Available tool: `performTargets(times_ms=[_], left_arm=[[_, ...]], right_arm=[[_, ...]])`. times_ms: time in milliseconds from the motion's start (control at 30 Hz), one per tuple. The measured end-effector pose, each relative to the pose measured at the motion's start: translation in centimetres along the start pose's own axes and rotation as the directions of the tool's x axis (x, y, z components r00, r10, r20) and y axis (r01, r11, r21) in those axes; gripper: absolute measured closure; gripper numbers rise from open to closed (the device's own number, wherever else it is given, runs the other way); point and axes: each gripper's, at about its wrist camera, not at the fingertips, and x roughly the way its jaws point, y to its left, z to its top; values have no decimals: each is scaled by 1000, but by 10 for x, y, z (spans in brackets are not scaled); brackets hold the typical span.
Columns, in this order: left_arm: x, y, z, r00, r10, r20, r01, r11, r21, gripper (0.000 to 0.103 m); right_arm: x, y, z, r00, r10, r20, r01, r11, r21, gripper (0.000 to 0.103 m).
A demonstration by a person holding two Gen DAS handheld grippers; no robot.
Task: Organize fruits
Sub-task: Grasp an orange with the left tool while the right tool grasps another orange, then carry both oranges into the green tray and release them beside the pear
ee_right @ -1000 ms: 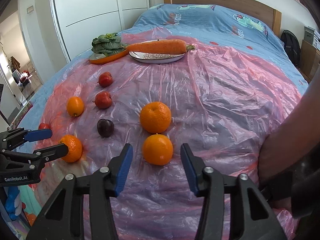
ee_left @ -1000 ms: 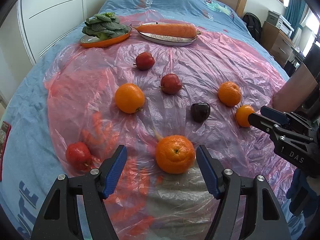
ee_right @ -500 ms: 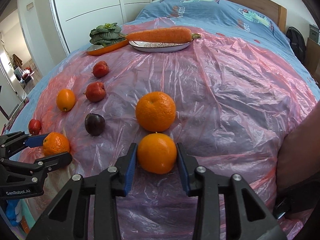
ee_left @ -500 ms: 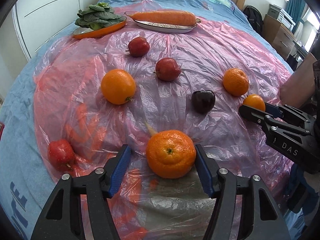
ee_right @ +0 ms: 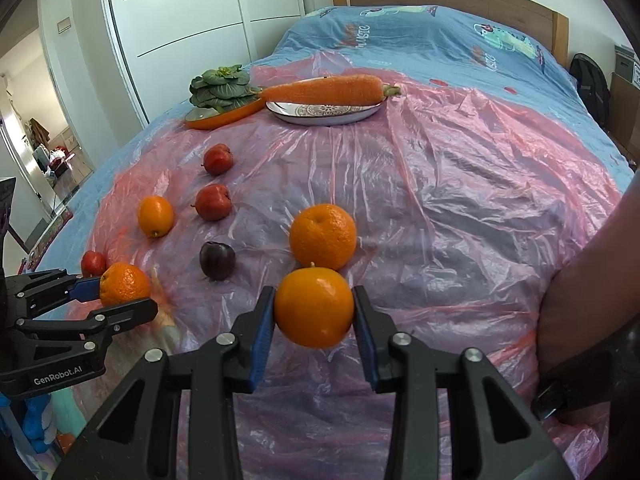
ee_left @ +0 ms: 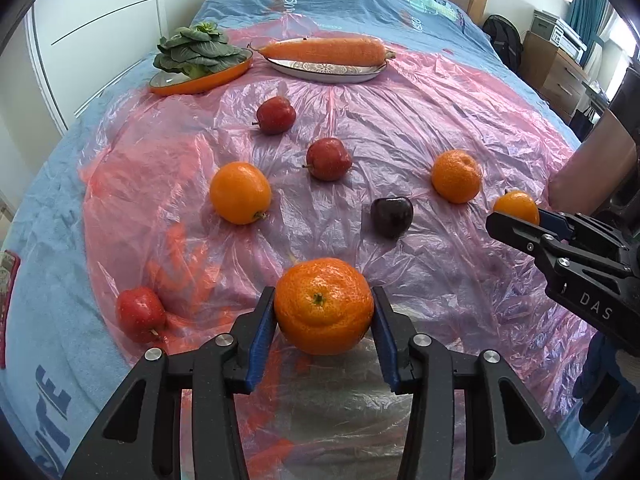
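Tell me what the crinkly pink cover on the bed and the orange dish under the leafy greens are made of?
The pink cover looks like thin plastic film: see-through, shiny, full of creases, with the blue bedspread showing through. The orange dish looks like glazed ceramic or enamelled metal: a smooth, glossy rim and pale inside. Which of the two, the look alone cannot settle.

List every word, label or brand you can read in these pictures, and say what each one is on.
"DAS": on the right gripper body, left wrist view.
"GenRobot.AI": on the left gripper body, right wrist view.
Large letters printed on the blue bedspread, upside down and cut off: not readable for sure.
Labels on the boxes on the dresser: too small to read.
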Motion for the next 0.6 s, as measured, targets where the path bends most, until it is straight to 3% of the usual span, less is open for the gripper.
performTargets(times_ms=[300,600], left_arm=[[-45,-13,-3,999,-13,42,12,1000,28,63],[-97,-47,-15,995,-66,79,58,993,103,63]], right_arm=[[-58,18,-13,999,24,34,-24,1000,8,75],[-132,14,-38,995,-8,101,1,998,67,75]])
